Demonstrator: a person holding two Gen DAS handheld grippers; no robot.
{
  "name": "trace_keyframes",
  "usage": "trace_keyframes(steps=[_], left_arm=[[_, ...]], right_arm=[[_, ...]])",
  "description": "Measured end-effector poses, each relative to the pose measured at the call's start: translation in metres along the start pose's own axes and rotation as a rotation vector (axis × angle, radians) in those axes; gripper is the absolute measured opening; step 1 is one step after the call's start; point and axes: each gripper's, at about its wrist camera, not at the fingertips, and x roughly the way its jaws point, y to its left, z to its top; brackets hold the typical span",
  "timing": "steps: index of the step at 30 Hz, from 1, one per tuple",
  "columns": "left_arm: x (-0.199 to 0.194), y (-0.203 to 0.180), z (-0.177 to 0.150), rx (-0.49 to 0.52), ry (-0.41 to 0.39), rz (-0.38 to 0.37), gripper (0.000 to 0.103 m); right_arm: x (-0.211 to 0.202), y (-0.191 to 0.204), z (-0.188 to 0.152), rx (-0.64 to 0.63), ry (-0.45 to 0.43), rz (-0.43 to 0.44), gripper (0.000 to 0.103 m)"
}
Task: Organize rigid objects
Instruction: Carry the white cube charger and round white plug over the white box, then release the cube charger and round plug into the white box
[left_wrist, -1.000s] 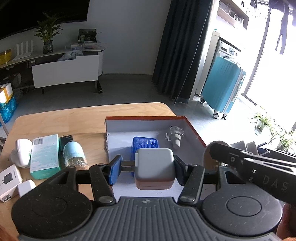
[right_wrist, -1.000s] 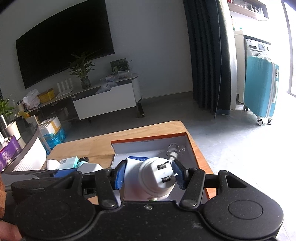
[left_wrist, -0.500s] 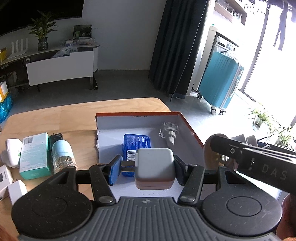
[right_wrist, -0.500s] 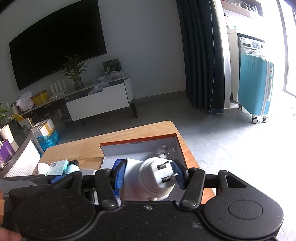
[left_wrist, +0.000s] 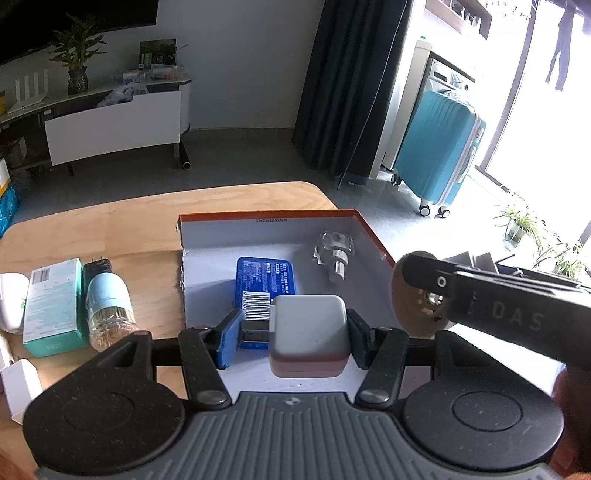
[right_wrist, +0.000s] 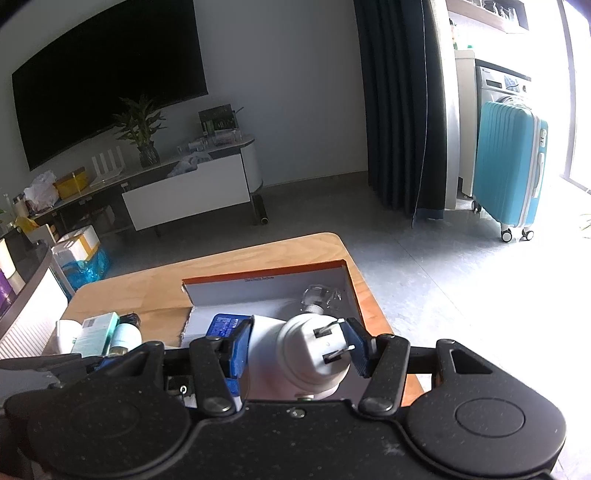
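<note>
Gripping a white charger cube (left_wrist: 309, 334), the left gripper (left_wrist: 293, 334) is hovering over the orange-rimmed box (left_wrist: 266, 215) (near edge) — the right gripper (right_wrist: 297, 349) is clasping a white plug adapter (right_wrist: 314, 356).

Bare box floor (left_wrist: 210, 273) — beside blue tin (left_wrist: 265, 282)

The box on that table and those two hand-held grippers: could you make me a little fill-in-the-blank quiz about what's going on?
1. The left hand-held gripper is shut on a square white ____.
2. The right hand-held gripper holds a round white plug with ____ metal prongs showing.
3. Inside the white box lie a clear knob and a flat ____ tin.
4. The teal carton lies on the wooden table, ____ the box.

Missing words: charger; two; blue; outside
</note>
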Motion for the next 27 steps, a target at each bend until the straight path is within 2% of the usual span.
trace_keyframes(steps=[22, 23, 25, 27], left_arm=[[0.03, -0.001, -0.004, 0.004, 0.071, -0.011, 0.058], [0.03, -0.001, -0.004, 0.003, 0.073, -0.011, 0.058], [0.032, -0.001, -0.005, 0.003, 0.079, -0.013, 0.058], [0.032, -0.002, -0.006, 0.004, 0.082, -0.015, 0.058]], right_arm=[[0.062, -0.002, 0.009, -0.042, 0.1, -0.02, 0.066], [0.064, -0.004, 0.01, -0.036, 0.092, -0.017, 0.066], [0.058, -0.008, 0.014, -0.012, 0.012, 0.002, 0.072], [0.054, -0.009, 0.015, -0.007, -0.005, 0.005, 0.072]])
